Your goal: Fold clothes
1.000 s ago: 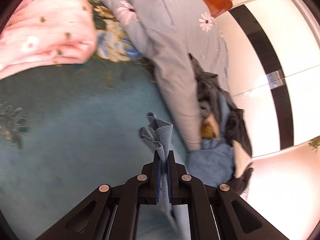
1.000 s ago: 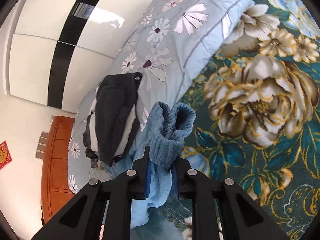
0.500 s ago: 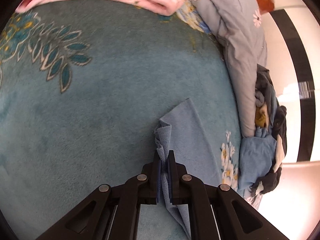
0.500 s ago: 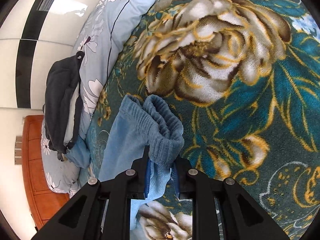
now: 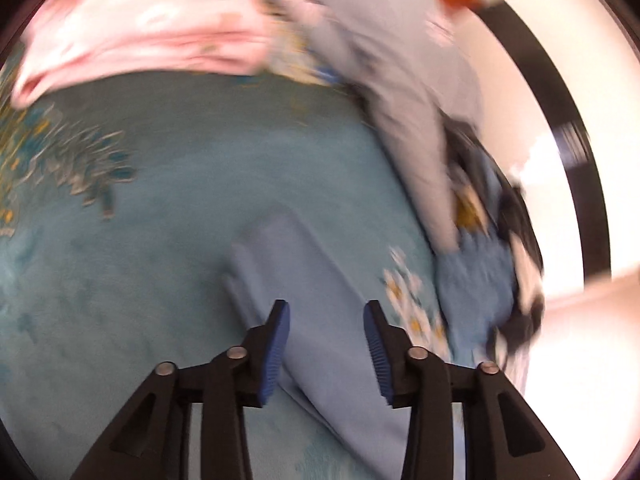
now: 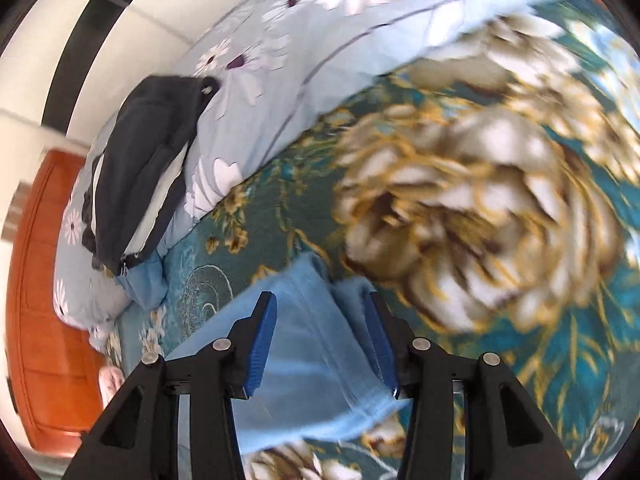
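A light blue garment (image 5: 320, 292) lies flat on the teal floral blanket (image 5: 168, 216). Its narrow end sits just ahead of my left gripper (image 5: 326, 314), which is open, with the cloth lying loose below the fingers. In the right wrist view the garment's other end (image 6: 308, 344), with a ribbed band, rests on the blanket under my right gripper (image 6: 320, 308). That gripper is open too and holds nothing. Both views are blurred by motion.
A pink floral quilt (image 5: 160, 32) lies at the far left. A grey-blue flowered pillow (image 6: 320, 52) runs along the bed's side, with a dark jacket (image 6: 152, 160) and a heap of other clothes (image 5: 488, 264) on it. Beyond stand an orange wooden headboard (image 6: 44, 280) and white wardrobe doors (image 5: 532, 92).
Both grippers have opened and let go of the blue garment, which now lies flat on the blanket. Both have drawn back a little from it.
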Available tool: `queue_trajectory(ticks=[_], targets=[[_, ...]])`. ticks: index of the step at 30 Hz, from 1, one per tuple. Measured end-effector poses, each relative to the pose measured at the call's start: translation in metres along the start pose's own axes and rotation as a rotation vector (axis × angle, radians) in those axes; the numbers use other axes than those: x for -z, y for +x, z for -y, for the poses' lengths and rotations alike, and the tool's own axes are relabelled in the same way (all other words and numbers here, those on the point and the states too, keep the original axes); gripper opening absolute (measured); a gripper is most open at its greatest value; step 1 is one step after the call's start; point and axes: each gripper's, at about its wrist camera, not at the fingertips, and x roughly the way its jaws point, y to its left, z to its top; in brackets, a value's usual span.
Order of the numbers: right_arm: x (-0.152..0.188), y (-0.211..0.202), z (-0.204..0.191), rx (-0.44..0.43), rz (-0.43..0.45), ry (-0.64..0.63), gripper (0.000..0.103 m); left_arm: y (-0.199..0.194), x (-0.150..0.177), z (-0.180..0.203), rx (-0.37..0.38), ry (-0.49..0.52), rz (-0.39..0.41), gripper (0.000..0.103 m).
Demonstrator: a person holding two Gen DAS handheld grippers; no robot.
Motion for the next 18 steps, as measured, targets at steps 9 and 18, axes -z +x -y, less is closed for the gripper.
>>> queue_trajectory(ticks=[9,18], targets=[[-0.015,0.041,-0.006,-0.08,-0.123,-0.092,0.054,0.019,0.031,0.039,-0.011,0.137,-0.128,0.049],[-0.015,0.051,-0.009,-0.172,-0.197,-0.165,0.03,0.024,0.038,0.038,-0.024,0.145,-0.159,0.053]])
